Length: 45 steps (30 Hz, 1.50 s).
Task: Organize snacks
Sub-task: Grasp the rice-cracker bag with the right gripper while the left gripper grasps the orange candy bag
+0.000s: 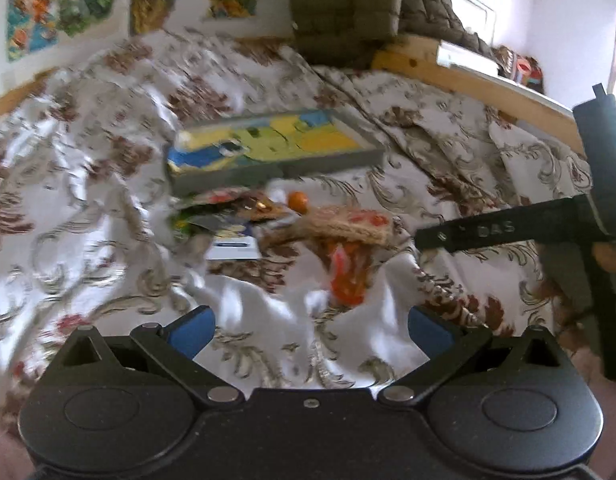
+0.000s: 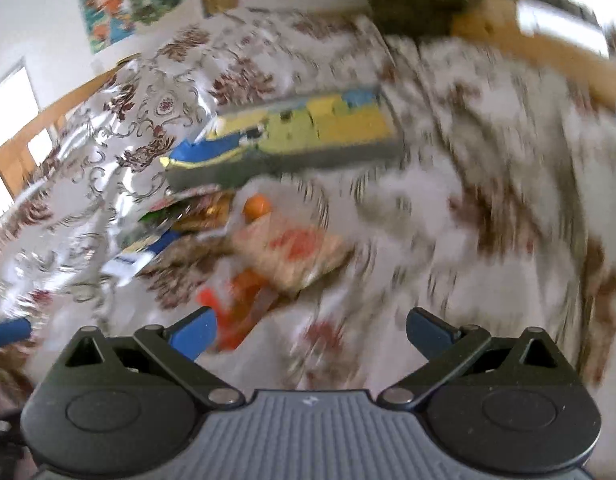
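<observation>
While both pairs of tongs hang spread and empty over the bed point(image 1: 108, 152), I judge I am between picks: some packets already sit in the tray, and a small heap is still loose on the bedspread.

Nearest to me, my left tongs point(image 1: 308, 328) are wide apart with nothing between the blue pads. Just ahead of them lies an orange wrapper point(image 1: 348, 280), a little right of centre, not touching either pad. My right tongs point(image 2: 312, 330) are equally released; in that view the same orange wrapper point(image 2: 244, 304) sits just beside the left pad, slightly outside the gap.

A little further on lies a flat tan packet with red print point(image 1: 348, 226), overlapping the wrapper's far end. Left of it sit a white and blue pack point(image 1: 234, 244) and some mixed wrappers too blurred to name. A small orange ball point(image 1: 298, 201) rests just beyond.

Farthest is the grey tray point(image 1: 284, 166), holding yellow and blue packets, near the heap but apart from it.

My next move, I think, calls for lowering one pair squarely around the orange wrapper; the soft, creased bedspread may get pinched too.
</observation>
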Motion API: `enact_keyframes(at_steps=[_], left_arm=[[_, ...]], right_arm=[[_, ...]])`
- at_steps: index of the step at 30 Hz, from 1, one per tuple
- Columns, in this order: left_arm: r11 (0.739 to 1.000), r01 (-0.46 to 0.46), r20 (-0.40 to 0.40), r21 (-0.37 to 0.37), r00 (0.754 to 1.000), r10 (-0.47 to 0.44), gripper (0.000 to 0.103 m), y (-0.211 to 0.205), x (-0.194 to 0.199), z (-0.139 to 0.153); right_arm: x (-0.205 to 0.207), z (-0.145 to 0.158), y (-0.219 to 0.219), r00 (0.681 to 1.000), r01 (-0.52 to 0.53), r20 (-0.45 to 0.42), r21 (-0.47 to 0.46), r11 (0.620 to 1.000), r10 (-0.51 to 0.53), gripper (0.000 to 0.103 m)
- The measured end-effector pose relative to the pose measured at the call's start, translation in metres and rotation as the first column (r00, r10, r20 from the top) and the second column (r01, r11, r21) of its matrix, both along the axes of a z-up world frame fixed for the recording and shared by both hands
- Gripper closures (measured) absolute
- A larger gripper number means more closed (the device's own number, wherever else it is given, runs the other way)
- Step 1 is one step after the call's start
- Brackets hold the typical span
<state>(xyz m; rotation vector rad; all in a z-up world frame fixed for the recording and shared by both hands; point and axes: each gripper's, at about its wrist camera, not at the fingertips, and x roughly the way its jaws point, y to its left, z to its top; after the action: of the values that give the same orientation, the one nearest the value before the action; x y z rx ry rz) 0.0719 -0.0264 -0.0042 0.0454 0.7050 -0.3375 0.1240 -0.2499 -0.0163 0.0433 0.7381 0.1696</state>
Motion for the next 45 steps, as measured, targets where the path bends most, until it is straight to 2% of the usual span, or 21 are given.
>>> enact_keyframes(at_steps=[3, 11, 13, 16, 20, 22, 27, 39, 42, 44, 45], left_arm=[[0.998, 0.055, -0.039, 0.032, 0.998, -0.054, 0.001, -0.011, 0.019, -0.005], [0.978, 0.186, -0.140, 0.094, 0.975, -0.171, 0.001, -0.041, 0.075, -0.031], [0.976, 0.189, -0.131, 0.111, 0.976, -0.174, 0.001, -0.044, 0.084, -0.040], [0.979, 0.188, -0.082, 0.081, 0.980, -0.182, 0.001, -0.041, 0.092, -0.050], [0.977, 0.200, 0.002, 0.074, 0.980, -0.201, 0.001, -0.041, 0.099, -0.050], [0.974, 0.215, 0.022, 0.078, 0.976, -0.217, 0.001, -0.043, 0.101, -0.051], [0.967, 0.241, 0.002, 0.079, 0.970, -0.242, 0.003, -0.048, 0.107, -0.062], [0.951, 0.302, -0.003, 0.072, 0.953, -0.302, 0.035, -0.055, 0.116, -0.076], [0.954, 0.295, -0.023, 0.042, 0.955, -0.295, 0.050, -0.052, 0.119, -0.077], [0.962, 0.272, -0.075, -0.005, 0.960, -0.271, 0.063, -0.048, 0.125, -0.080], [0.966, 0.257, -0.096, -0.018, 0.961, -0.257, 0.064, -0.046, 0.129, -0.083]], right_arm=[[0.015, -0.003, 0.002, 0.999, -0.030, 0.034, -0.070, 0.997, 0.032, 0.000], [0.046, -0.020, -0.003, 0.988, -0.150, 0.022, -0.130, 0.980, 0.154, 0.000], [0.051, -0.022, -0.002, 0.983, -0.174, 0.032, -0.138, 0.975, 0.180, 0.000], [0.059, -0.022, -0.004, 0.976, -0.207, 0.036, -0.137, 0.969, 0.214, 0.000], [0.066, -0.023, -0.002, 0.956, -0.282, 0.042, -0.122, 0.952, 0.289, 0.000], [0.068, -0.024, 0.003, 0.945, -0.312, 0.050, -0.144, 0.939, 0.322, 0.000], [0.076, -0.032, 0.014, 0.928, -0.360, 0.037, -0.165, 0.918, 0.371, 0.000], [0.102, -0.046, 0.008, 0.921, -0.387, 0.014, -0.061, 0.920, 0.389, 0.000], [0.108, -0.053, 0.006, 0.923, -0.384, -0.016, -0.021, 0.923, 0.383, 0.001], [0.112, -0.058, 0.004, 0.924, -0.381, -0.038, 0.011, 0.924, 0.381, 0.002], [0.113, -0.060, 0.004, 0.925, -0.377, -0.043, 0.019, 0.926, 0.378, 0.002]])
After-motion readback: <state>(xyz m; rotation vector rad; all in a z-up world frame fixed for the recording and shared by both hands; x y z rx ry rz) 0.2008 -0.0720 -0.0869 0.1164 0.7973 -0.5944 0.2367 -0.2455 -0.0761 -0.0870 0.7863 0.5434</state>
